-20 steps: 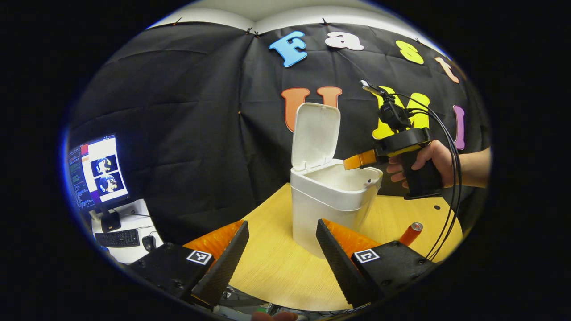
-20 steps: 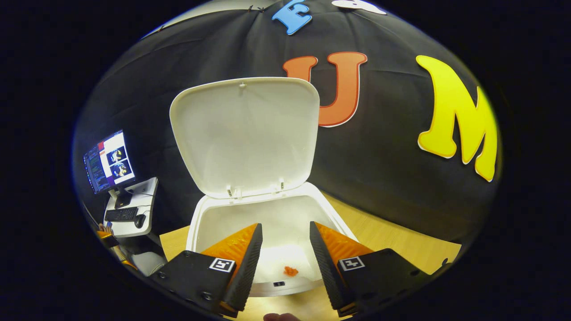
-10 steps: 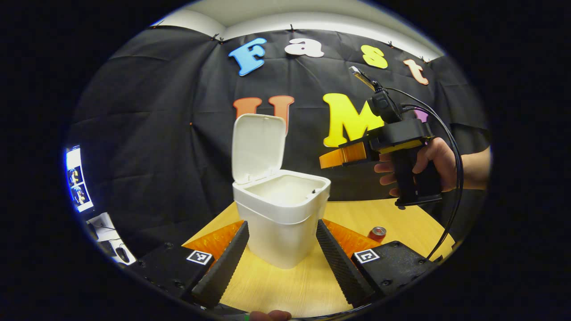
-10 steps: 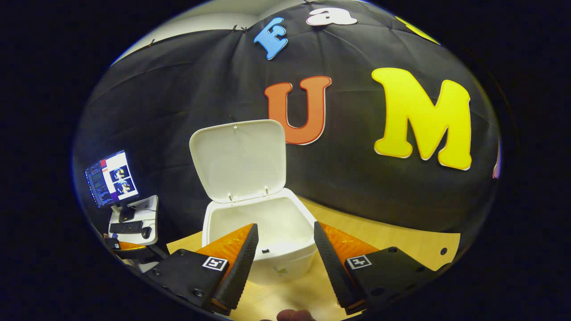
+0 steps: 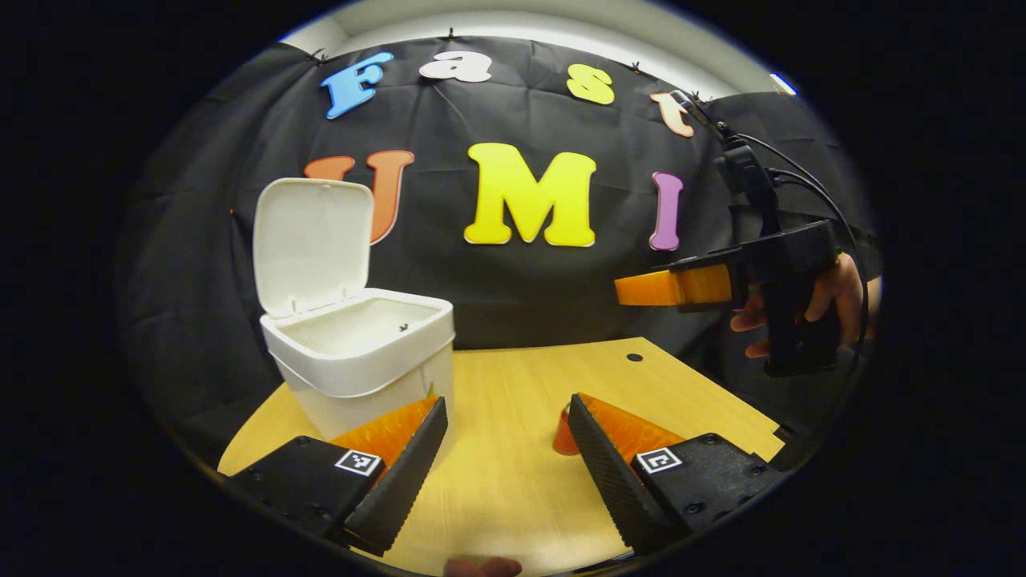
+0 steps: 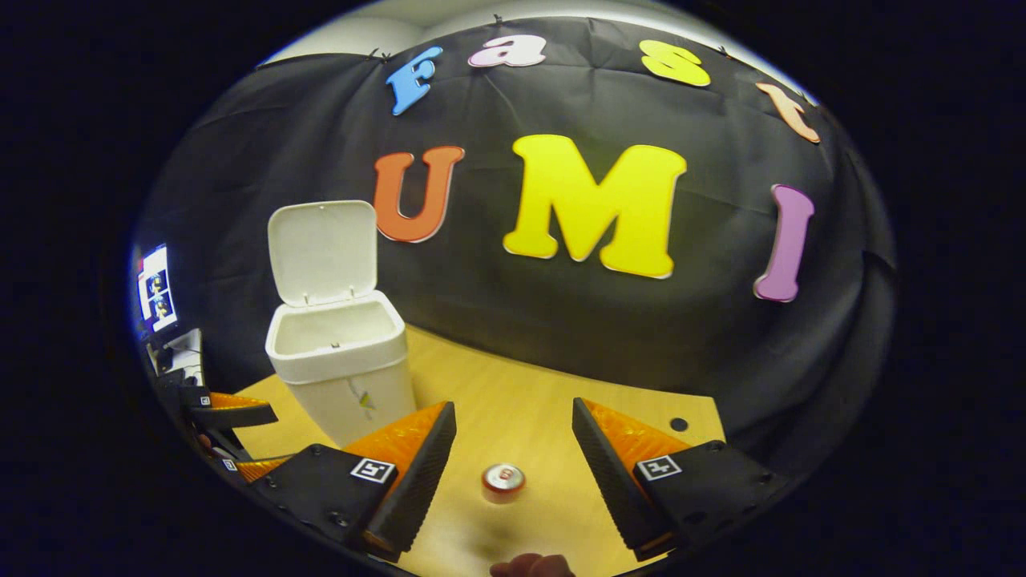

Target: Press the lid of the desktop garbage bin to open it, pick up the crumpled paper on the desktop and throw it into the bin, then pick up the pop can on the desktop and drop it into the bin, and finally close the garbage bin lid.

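The white garbage bin (image 5: 353, 365) stands on the wooden table with its lid (image 5: 313, 240) raised upright. My left gripper (image 5: 506, 399) is open and holds nothing; it hangs low over the table, just right of the bin. A red pop can (image 5: 563, 437) stands behind its right finger, mostly hidden. Above and to the right, a hand holds my right gripper (image 5: 641, 288) in the air. In the right gripper view, my right gripper (image 6: 511, 405) is open above the upright pop can (image 6: 503, 479), which shows between the fingers. The bin (image 6: 337, 357) and its lid (image 6: 321, 252) are to the left.
The round wooden table (image 6: 521, 393) has a small hole (image 6: 679, 424) near its far right edge. A monitor (image 6: 156, 288) glows on a side desk at far left. My left gripper (image 6: 232, 413) shows low at the left edge.
My right gripper drew back from over the bin and moved right, so the can now lies between its fingers. My left gripper turned right, putting the bin at its left.
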A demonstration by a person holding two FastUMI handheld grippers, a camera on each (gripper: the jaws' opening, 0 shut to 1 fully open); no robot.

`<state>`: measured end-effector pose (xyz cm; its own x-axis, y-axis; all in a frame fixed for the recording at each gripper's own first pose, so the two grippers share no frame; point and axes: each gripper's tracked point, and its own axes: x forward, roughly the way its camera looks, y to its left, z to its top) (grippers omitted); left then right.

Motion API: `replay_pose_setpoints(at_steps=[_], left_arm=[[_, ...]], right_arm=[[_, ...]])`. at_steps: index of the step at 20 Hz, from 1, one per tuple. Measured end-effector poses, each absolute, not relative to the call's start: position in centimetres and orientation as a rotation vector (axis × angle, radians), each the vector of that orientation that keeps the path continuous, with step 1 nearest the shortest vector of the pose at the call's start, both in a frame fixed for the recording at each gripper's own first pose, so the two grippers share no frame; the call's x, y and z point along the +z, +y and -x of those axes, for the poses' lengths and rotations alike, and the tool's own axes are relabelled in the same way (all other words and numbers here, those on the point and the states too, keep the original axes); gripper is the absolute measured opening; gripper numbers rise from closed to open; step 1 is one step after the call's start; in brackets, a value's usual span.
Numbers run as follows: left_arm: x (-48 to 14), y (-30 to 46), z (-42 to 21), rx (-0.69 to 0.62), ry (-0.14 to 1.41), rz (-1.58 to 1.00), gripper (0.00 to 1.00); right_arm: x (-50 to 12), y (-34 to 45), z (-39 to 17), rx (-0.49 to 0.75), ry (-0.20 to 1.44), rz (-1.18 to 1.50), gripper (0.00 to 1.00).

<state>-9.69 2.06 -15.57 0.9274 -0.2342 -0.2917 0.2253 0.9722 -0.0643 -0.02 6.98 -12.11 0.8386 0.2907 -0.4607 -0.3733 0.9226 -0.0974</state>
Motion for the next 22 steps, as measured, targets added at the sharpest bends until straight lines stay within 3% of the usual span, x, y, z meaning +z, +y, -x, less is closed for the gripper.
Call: replay_pose_setpoints(at_steps=[8,16,22], left_arm=[[-23.5,-5.2,7.8,-0.375,0.386,-0.026,1.00],[-31.9,-8.7,3.3,-0.399,0.471,-0.022,1.00],[-36.2,-9.8,0.5,-0.400,0.510,-0.080,1.00]], right_arm=[[-15.3,-7.7,7.2,0.082,0.591,0.137,0.93],[-17.8,-14.6,11.7,-0.032,0.688,0.223,0.93],[-19.9,-15.3,12.2,-0.082,0.764,0.174,0.93]])
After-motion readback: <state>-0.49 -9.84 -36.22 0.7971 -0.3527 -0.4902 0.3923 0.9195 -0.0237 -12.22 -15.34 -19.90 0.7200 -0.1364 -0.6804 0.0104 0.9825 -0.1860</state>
